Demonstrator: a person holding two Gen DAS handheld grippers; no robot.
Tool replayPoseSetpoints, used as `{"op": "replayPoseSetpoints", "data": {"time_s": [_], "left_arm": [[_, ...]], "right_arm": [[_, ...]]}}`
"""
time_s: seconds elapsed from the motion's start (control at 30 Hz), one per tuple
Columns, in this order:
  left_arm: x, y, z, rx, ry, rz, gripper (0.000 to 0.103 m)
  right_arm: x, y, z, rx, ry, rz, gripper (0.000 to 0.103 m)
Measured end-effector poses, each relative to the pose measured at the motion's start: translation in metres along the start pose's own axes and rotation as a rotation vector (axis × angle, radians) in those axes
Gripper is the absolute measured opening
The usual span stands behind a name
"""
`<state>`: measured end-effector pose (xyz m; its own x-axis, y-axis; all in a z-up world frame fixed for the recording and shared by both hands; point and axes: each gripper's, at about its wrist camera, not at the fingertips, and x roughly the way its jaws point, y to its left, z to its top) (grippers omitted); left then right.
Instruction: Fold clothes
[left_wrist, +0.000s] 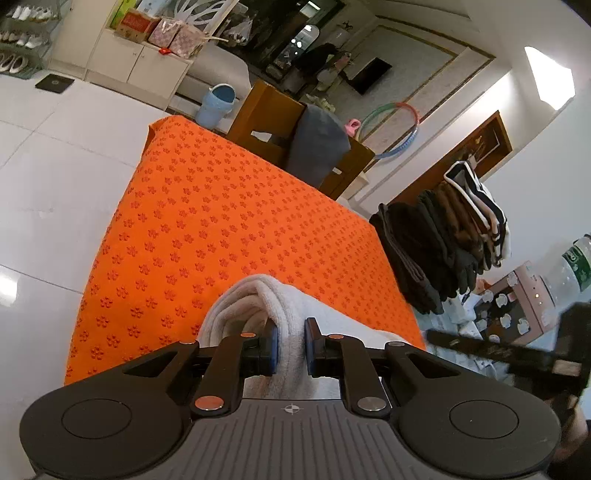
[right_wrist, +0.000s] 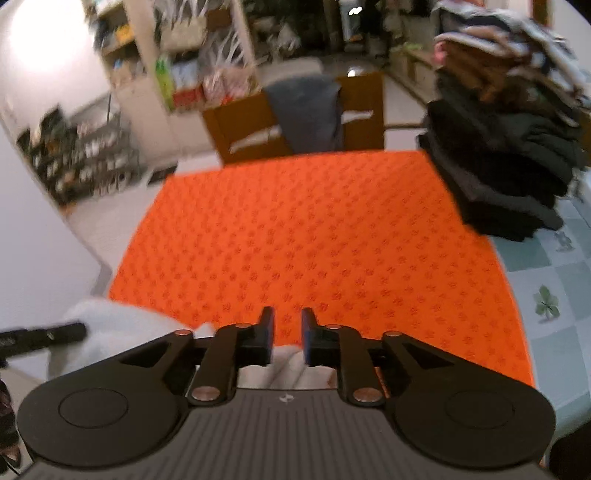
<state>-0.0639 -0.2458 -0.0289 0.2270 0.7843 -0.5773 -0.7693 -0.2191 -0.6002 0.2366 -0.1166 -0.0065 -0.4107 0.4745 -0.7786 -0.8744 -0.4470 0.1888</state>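
A white, thick folded garment (left_wrist: 255, 299) lies at the near edge of the orange flower-patterned mat (left_wrist: 221, 229). My left gripper (left_wrist: 291, 328) is shut on a bunched fold of it, and white cloth fills the gap between the blue pads. In the right wrist view the same white garment (right_wrist: 110, 321) lies at the lower left on the orange mat (right_wrist: 314, 229). My right gripper (right_wrist: 288, 317) hovers over the mat's near edge with its jaws a little apart; only orange mat shows between the tips, and white cloth lies below their base. This view is blurred.
A tall stack of dark folded clothes (left_wrist: 436, 243) (right_wrist: 509, 166) stands at the mat's right side. Behind the table is a wooden chair (right_wrist: 251, 129) with a grey garment (right_wrist: 306, 110) over its back. A checked tablecloth (right_wrist: 546, 266) shows right of the mat.
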Motion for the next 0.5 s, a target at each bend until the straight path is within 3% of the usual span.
{"op": "replayPoseSetpoints", "data": {"time_s": [0.13, 0.23, 0.37, 0.43, 0.5], "left_arm": [[-0.004, 0.004, -0.001, 0.014, -0.032, 0.049, 0.012], [0.002, 0.013, -0.001, 0.013, -0.019, 0.061, 0.013], [0.008, 0.024, -0.004, 0.007, -0.003, 0.069, 0.014], [0.004, 0.027, -0.005, 0.005, -0.001, 0.053, 0.017], [-0.007, 0.027, -0.007, 0.015, -0.008, 0.036, 0.020]], "right_arm": [[0.030, 0.008, -0.017, -0.128, 0.080, -0.060, 0.016], [0.035, -0.014, -0.026, -0.037, 0.093, -0.051, 0.020], [0.024, -0.015, -0.026, 0.023, 0.054, -0.073, 0.022], [0.014, -0.011, -0.026, 0.011, 0.020, -0.132, 0.012], [-0.002, -0.012, -0.028, 0.017, -0.022, -0.140, 0.010]]}}
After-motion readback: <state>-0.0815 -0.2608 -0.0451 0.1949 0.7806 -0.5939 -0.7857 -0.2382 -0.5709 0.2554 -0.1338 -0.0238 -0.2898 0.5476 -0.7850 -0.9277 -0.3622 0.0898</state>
